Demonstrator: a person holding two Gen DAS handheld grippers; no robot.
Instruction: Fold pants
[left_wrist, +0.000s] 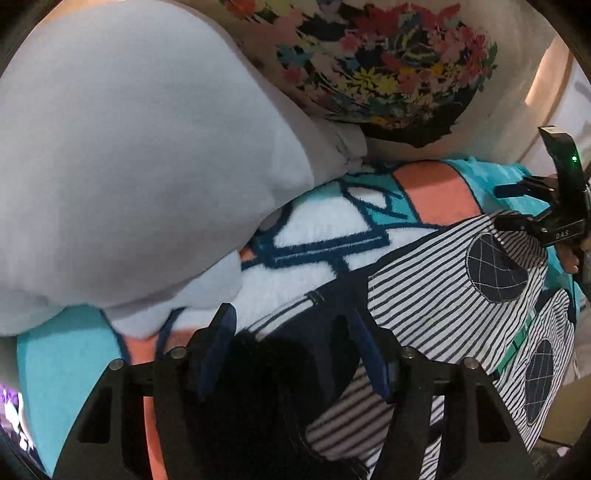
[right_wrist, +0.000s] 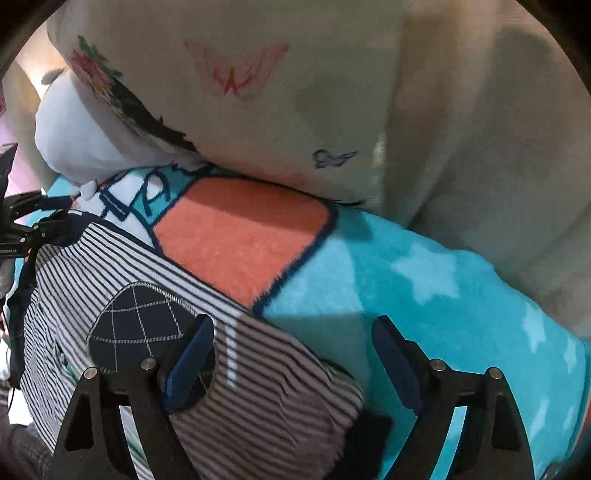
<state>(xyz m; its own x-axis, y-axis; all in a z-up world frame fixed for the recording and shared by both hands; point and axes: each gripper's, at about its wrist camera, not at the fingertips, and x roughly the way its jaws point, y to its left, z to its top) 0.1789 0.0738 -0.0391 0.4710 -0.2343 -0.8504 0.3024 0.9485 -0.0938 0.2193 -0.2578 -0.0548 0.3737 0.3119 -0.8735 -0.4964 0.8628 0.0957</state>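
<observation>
Presently one pair of striped pants (right_wrist: 122, 266) lies spread on one fleece blanket (right_wrist: 424, 280), with three dark quilted round patches counted across both views. Left gripper (left_wrist: 291, 332) has its fingers apart over the dark waistband. Right gripper (right_wrist: 291, 354) likewise stands spread, one pad resting on the striped cloth. Two pillows: one pale blue (left_wrist: 129, 166), one floral (left_wrist: 388, 74). Blanket lettering unreadable.

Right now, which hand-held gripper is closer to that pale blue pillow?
Left. The left hand-held gripper is over the striped pants right beside the pale blue pillow; the right hand-held gripper is at the pants' other end, farther away.
</observation>
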